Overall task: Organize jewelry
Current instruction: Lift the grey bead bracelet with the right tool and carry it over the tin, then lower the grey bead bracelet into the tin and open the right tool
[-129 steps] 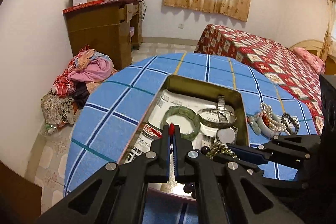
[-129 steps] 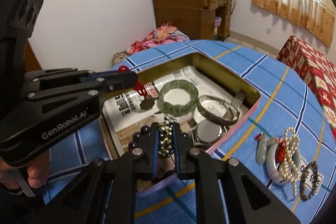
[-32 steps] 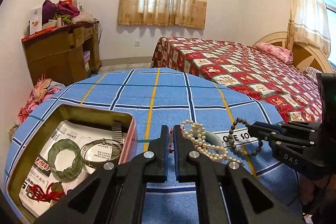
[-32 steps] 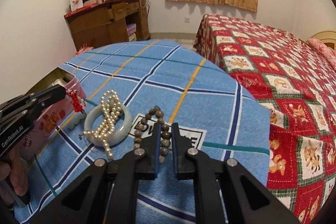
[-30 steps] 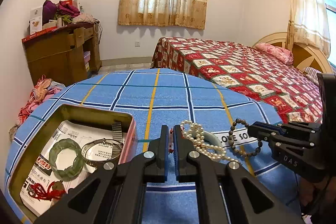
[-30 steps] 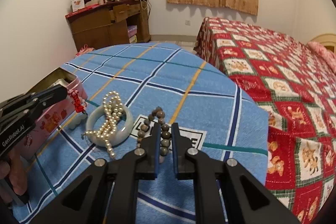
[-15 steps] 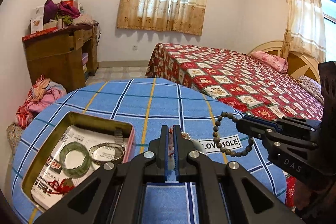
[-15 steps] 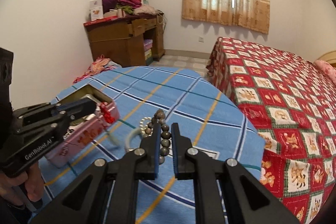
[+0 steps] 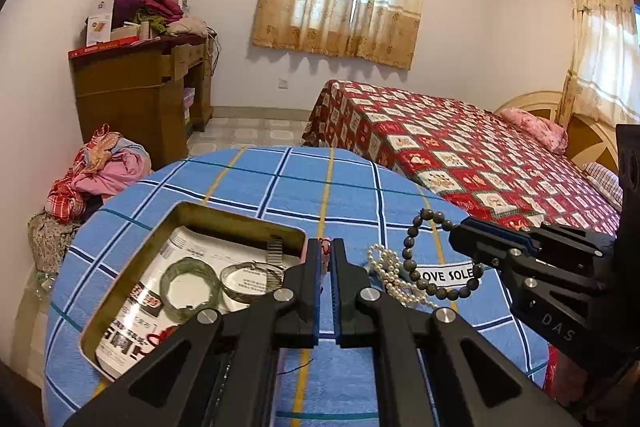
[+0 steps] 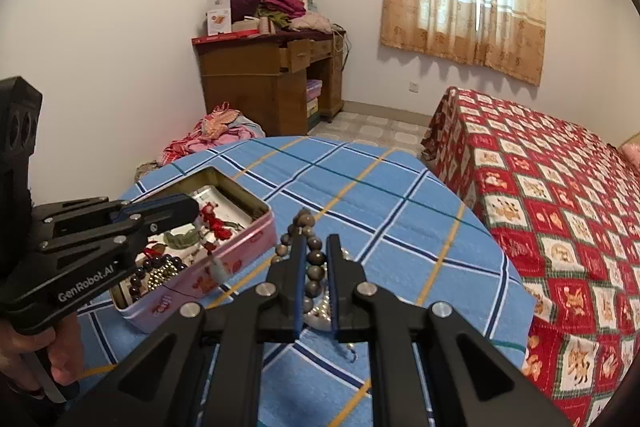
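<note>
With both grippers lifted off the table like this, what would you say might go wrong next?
1. The bead bracelet hangs as a loose loop from the right gripper; it may swing and snag the tin rim.
2. The left gripper grips only the red knotted cord, so the pendant could slip.
3. The pearl strand lies on the table.

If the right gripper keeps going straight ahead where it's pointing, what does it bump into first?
Probably nothing soon. The right gripper, shut on the bead bracelet, is raised and points across the blue checked tablecloth toward the floor beyond; depth is unclear.
</note>
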`<state>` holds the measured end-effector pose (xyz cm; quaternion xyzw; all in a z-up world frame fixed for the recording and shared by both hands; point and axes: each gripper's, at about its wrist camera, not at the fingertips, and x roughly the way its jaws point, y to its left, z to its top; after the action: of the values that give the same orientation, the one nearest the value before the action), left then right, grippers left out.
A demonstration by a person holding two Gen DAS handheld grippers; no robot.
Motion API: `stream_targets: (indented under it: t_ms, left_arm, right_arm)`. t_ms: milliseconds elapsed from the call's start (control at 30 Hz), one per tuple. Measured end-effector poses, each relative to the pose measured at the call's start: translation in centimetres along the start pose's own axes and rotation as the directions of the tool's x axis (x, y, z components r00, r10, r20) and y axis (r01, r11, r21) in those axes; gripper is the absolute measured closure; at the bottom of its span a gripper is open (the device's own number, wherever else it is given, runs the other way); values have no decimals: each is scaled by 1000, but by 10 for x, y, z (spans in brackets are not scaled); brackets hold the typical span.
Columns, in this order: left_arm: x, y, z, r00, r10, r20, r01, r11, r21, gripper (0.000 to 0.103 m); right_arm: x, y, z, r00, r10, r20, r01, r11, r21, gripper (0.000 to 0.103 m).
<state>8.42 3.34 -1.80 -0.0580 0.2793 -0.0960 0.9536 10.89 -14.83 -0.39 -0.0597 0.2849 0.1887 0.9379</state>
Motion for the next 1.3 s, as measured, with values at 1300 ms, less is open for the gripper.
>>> stream_targets:
  t_ms: [1300]
  left_arm:
    - [-31,85,13,988,145,48,-137,980,-144,100]
  right_arm:
    - [34,64,34,988,154,-19,-155,984,-85,91]
